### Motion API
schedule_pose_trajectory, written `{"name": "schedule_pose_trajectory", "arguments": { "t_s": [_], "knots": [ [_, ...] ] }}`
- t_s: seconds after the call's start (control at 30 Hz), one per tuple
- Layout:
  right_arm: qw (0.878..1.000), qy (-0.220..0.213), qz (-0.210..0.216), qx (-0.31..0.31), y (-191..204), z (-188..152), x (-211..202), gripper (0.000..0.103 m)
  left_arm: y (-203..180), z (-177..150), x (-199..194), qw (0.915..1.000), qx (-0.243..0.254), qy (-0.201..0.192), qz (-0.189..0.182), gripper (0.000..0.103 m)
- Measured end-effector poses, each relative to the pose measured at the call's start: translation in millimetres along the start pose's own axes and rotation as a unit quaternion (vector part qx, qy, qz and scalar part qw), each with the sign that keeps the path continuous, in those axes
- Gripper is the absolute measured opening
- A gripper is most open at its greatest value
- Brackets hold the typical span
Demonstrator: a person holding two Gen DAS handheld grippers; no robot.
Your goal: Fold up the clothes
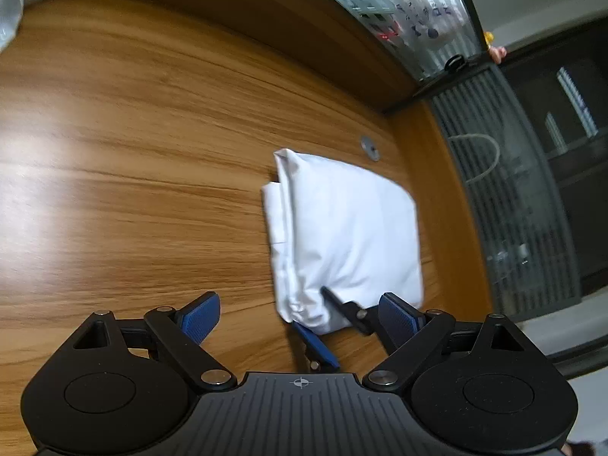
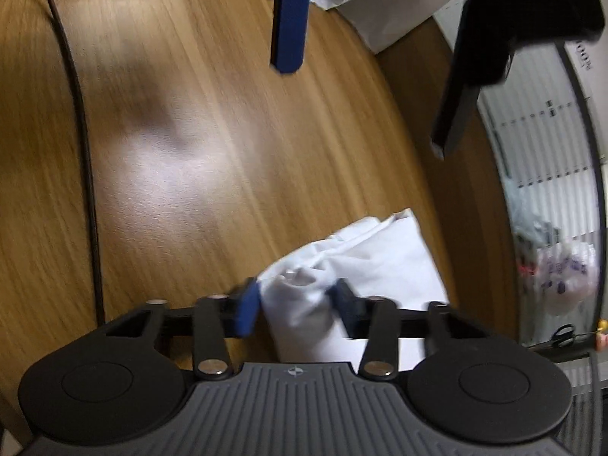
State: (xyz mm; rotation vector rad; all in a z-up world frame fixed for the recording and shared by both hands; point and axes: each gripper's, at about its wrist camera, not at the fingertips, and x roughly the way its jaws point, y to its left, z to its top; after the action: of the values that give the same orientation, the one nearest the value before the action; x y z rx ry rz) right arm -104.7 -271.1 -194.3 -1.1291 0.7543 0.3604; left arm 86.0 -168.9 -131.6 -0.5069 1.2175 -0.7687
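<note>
The right fingers [image 2: 292,304] are closing around the near corner of the folded white shirt [image 2: 364,266], a bunched wad of cloth sitting between the two blue pads; whether they are already squeezing it or only bracketing it is hard to say through the blur, though the cloth is bulging up against both pads. The left fingers [image 1: 300,317] are standing spread wide with nothing between them, hovering over bare wood just left of the shirt's near edge. From the left wrist the shirt [image 1: 342,235] is lying ahead and to the right as a neat rectangle on the surface [image 1: 133,152], its long axis running away from the fingers, with a narrower folded layer showing along its left side. The right fingers are the nearer pair by far, already on the near corner, so any next lift or shift is looking like their job, with the left pair needing to come right to reach the cloth. Another white garment [image 2: 383,0] is lying at the far edge of the surface. No brand, label or print is showing on the shirt; some writing on the frosted glass [image 1: 421,11] behind the surface is too blurred to read.
</note>
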Motion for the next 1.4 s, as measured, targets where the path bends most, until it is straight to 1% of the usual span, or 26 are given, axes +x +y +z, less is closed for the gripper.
{"name": "schedule_pose_trajectory", "arguments": {
  "t_s": [0.03, 0.13, 0.2, 0.33, 0.5, 0.57, 0.6, 0.67, 0.7, 0.77, 0.8, 0.87, 0.9, 0.93, 0.97, 1.1, 1.17, 1.2, 1.3, 1.37, 1.4],
  "knots": [
    [1.0, -0.003, -0.002, 0.005, -2, -1, -2, 0.03, 2, 0, 4, 0.9999, -0.012, 0.003, -0.01, 0.094],
    [0.999, -0.013, -0.007, 0.032, -14, -3, -12, 0.026, 5, 3, 22, 0.9981, -0.046, 0.016, -0.038, 0.097],
    [0.999, -0.018, -0.01, 0.048, -22, -5, -21, 0.025, 5, 5, 36, 0.9963, -0.064, 0.025, -0.052, 0.097],
    [0.997, -0.021, -0.008, 0.071, -33, -9, -34, 0.025, -3, 11, 68, 0.9937, -0.081, 0.037, -0.069, 0.098],
    [0.996, -0.027, -0.004, 0.085, -39, -17, -51, 0.025, -16, 21, 108, 0.9917, -0.081, 0.063, -0.078, 0.094],
    [0.996, -0.03, -0.003, 0.089, -42, -21, -54, 0.025, -16, 22, 117, 0.991, -0.093, 0.06, -0.074, 0.08],
    [0.995, -0.031, -0.003, 0.091, -43, -23, -56, 0.025, -16, 23, 121, 0.9906, -0.1, 0.059, -0.073, 0.075],
    [0.995, -0.029, -0.001, 0.097, -44, -27, -57, 0.025, -12, 22, 126, 0.9885, -0.115, 0.062, -0.076, 0.061],
    [0.994, -0.027, 0.003, 0.102, -45, -28, -57, 0.025, -13, 21, 127, 0.9885, -0.115, 0.061, -0.077, 0.059],
    [0.993, -0.025, 0.01, 0.113, -46, -33, -56, 0.025, -17, 20, 127, 0.9906, -0.102, 0.058, -0.07, 0.049],
    [0.993, -0.024, 0.014, 0.118, -46, -36, -57, 0.026, -18, 19, 128, 0.9913, -0.1, 0.058, -0.062, 0.048],
    [0.991, -0.022, 0.022, 0.128, -46, -40, -58, 0.032, -18, 20, 127, 0.9909, -0.11, 0.06, -0.05, 0.043],
    [0.99, -0.018, 0.024, 0.135, -45, -44, -59, 0.037, -18, 20, 127, 0.9906, -0.113, 0.061, -0.045, 0.042],
    [0.99, -0.013, 0.025, 0.141, -46, -48, -59, 0.045, -18, 21, 125, 0.9917, -0.107, 0.059, -0.04, 0.042],
    [0.989, -0.006, 0.026, 0.146, -46, -52, -59, 0.048, -19, 22, 124, 0.9926, -0.102, 0.057, -0.034, 0.041],
    [0.986, 0.032, 0.037, 0.162, -51, -83, -53, 0.057, -18, 30, 117, 0.9944, -0.09, 0.054, -0.012, 0.04],
    [0.981, 0.054, 0.046, 0.181, -55, -102, -54, 0.057, -16, 32, 112, 0.9952, -0.08, 0.056, -0.001, 0.04],
    [0.978, 0.065, 0.048, 0.192, -58, -112, -53, 0.058, -15, 34, 110, 0.9954, -0.077, 0.058, 0.005, 0.04],
    [0.966, 0.092, 0.058, 0.234, -68, -141, -51, 0.067, -10, 36, 101, 0.9945, -0.076, 0.068, 0.024, 0.04],
    [0.954, 0.103, 0.068, 0.273, -78, -158, -49, 0.068, -6, 37, 92, 0.9946, -0.065, 0.071, 0.04, 0.04],
    [0.945, 0.104, 0.076, 0.302, -84, -166, -47, 0.069, -4, 38, 88, 0.9944, -0.06, 0.072, 0.049, 0.04]
  ]
}}
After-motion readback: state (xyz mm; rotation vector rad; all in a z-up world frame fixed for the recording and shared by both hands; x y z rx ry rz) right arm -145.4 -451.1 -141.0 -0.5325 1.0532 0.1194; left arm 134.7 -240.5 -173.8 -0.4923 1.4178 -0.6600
